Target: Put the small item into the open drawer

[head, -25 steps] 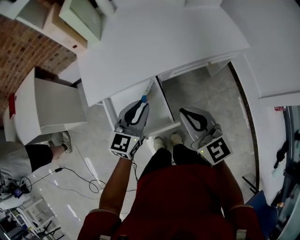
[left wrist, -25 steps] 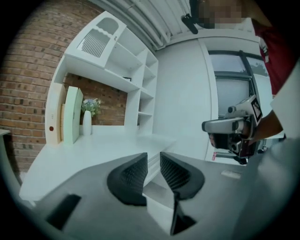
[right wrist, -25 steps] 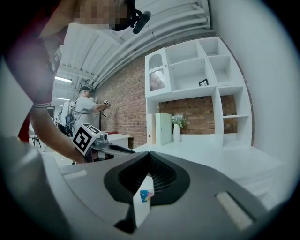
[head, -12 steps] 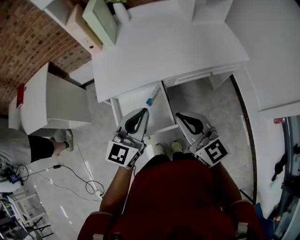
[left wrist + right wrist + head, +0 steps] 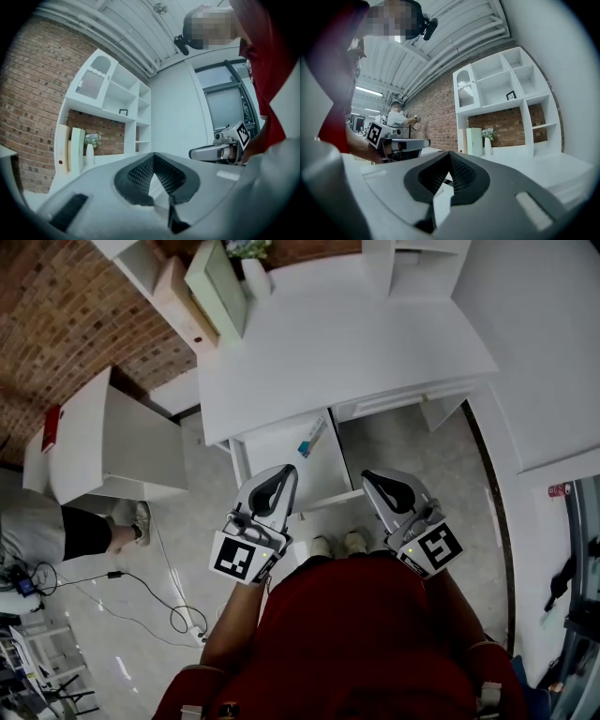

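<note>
The small item (image 5: 311, 439), a white tube with a blue end, lies inside the open drawer (image 5: 272, 448) under the white desk (image 5: 347, 334). My left gripper (image 5: 286, 471) hovers over the drawer's front edge, a short way back from the tube. Its jaws are shut with nothing between them, and in the left gripper view the left gripper (image 5: 153, 156) points up at the room. My right gripper (image 5: 368, 476) sits to the right of the drawer, above the floor. In the right gripper view the right gripper (image 5: 450, 154) is shut and empty too.
A closed drawer front (image 5: 403, 395) sits to the right of the open one. A shelf unit with a vase (image 5: 255, 277) stands at the desk's back. A white cabinet (image 5: 103, 442) stands left. Another person (image 5: 56, 531) and cables (image 5: 159, 601) are on the floor at left.
The left gripper has drawn back from the tube's blue end toward me and its jaws have shut. The tube stays in the drawer. Both grippers have dropped lower in the head view.
</note>
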